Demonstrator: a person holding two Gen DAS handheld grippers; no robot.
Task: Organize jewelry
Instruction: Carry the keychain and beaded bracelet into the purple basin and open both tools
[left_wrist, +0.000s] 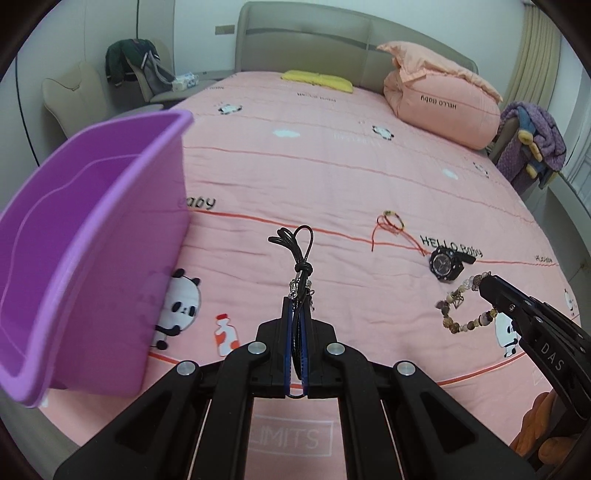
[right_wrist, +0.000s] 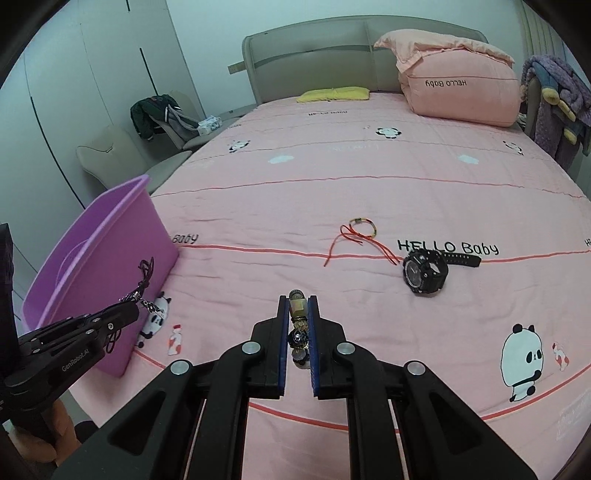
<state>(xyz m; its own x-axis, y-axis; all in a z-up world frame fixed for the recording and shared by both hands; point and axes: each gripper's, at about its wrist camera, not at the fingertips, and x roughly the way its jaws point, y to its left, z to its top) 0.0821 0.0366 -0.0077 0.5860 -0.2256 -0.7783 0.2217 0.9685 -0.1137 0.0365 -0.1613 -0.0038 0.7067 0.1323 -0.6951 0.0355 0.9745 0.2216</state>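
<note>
My left gripper is shut on a black cord necklace, whose loops stick up beyond the pads, above the pink bed. A purple bin stands close at its left. My right gripper is shut on a beaded bracelet, several brown and clear beads pinched between the blue pads. From the left wrist view the bracelet hangs as a loop from the right gripper. In the right wrist view the left gripper holds the necklace in front of the bin.
On the bedspread lie a red string bracelet and a black wristwatch, right of centre. A folded pink quilt and a yellow cloth sit by the headboard. Chairs with clothes stand at the left.
</note>
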